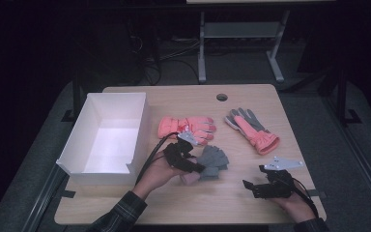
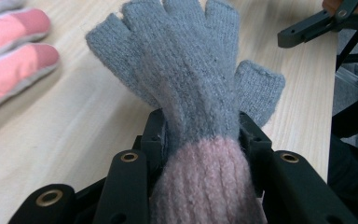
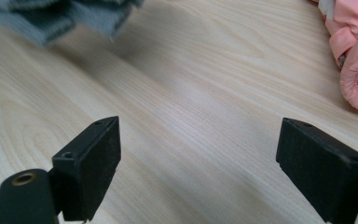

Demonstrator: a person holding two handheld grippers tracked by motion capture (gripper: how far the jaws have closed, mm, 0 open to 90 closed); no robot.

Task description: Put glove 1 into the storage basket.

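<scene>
Between left hand-held gripper [image 2: 200, 140] jaws, grey glove [image 2: 191, 65].

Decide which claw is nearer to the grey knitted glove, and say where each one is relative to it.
Left. The left claw is closed around the grey knitted glove at its pink cuff. The right claw sits open over bare table, apart from the glove, off to its right.

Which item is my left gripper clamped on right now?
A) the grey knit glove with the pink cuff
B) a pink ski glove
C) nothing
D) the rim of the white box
A: the left gripper has its jaws closed on the grey knit glove just above its pink cuff.
</scene>
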